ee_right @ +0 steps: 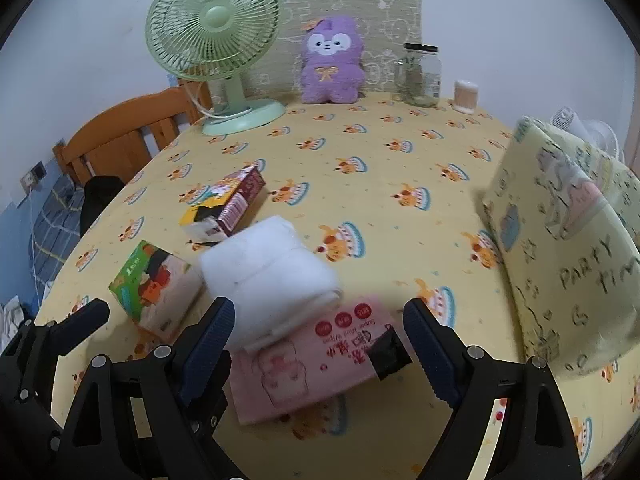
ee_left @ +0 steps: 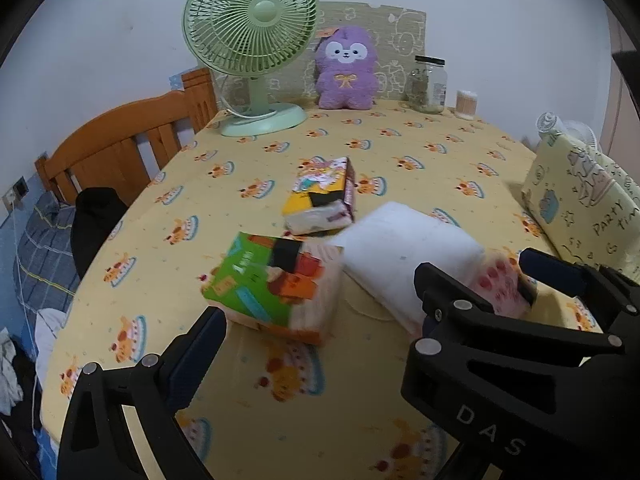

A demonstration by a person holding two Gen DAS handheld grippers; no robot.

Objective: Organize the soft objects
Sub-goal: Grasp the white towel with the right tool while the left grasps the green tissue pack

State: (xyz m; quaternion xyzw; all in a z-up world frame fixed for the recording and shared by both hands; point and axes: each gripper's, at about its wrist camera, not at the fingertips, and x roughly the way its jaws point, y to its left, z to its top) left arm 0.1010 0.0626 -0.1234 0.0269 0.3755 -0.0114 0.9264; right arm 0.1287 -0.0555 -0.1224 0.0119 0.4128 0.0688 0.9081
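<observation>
A green tissue pack (ee_left: 276, 286) (ee_right: 156, 290), a yellow tissue pack (ee_left: 322, 196) (ee_right: 224, 204), a white soft pack (ee_left: 404, 252) (ee_right: 270, 272) and a pink wipes pack (ee_left: 502, 286) (ee_right: 320, 356) lie on the yellow bedsheet (ee_left: 400, 152). My left gripper (ee_left: 320, 296) is open, its fingers just short of the green pack. My right gripper (ee_right: 318, 322) is open over the pink wipes pack, the white pack's near edge between its fingers. A purple plush (ee_left: 346, 68) (ee_right: 330, 62) sits at the back.
A green fan (ee_left: 252, 40) (ee_right: 216, 36) stands at the back left, a glass jar (ee_left: 430, 84) and a cotton-swab tub (ee_left: 466, 104) at the back right. A yellow cushion (ee_left: 584, 200) (ee_right: 568, 248) lies at the right. A wooden headboard (ee_left: 128, 144) is at the left.
</observation>
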